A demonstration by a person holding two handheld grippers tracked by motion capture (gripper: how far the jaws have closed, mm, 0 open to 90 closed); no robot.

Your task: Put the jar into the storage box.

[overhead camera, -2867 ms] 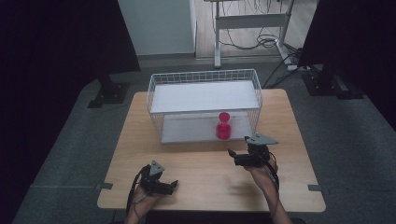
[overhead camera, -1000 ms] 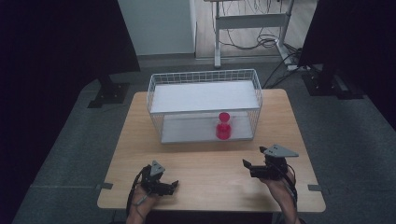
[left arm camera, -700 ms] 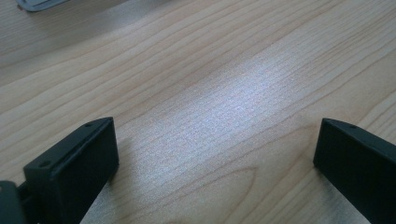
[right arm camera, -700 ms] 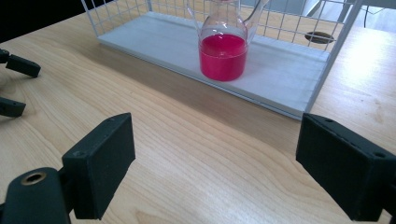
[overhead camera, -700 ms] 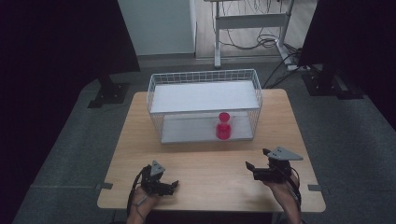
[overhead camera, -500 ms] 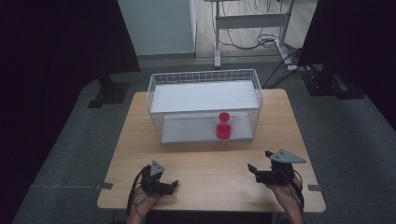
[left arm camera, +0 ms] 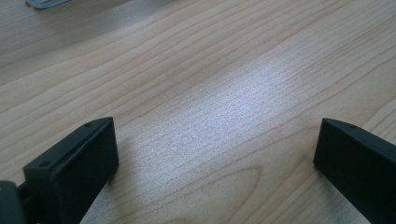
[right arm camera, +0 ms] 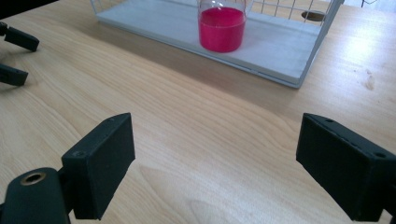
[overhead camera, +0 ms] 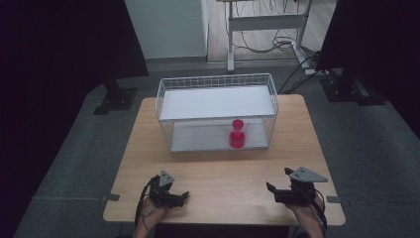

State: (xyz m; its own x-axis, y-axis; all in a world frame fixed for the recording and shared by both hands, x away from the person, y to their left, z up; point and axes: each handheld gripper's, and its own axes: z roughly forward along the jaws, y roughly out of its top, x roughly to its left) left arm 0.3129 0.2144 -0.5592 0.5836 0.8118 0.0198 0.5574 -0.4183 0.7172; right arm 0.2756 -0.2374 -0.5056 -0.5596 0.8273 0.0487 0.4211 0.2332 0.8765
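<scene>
Resting both tools at the table's near edge, jaws spread.
Left gripper and right gripper are being kept empty, well apart from the pink bottle.

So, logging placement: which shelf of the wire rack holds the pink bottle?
The lower shelf; the pink bottle stands on it, while the upper shelf is bare.

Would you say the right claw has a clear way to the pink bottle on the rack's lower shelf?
Probably yes. The right claw is open, with bare table between it and the pink bottle. The wire rack looks open on the near side, though the upper shelf leaves limited headroom.
</scene>
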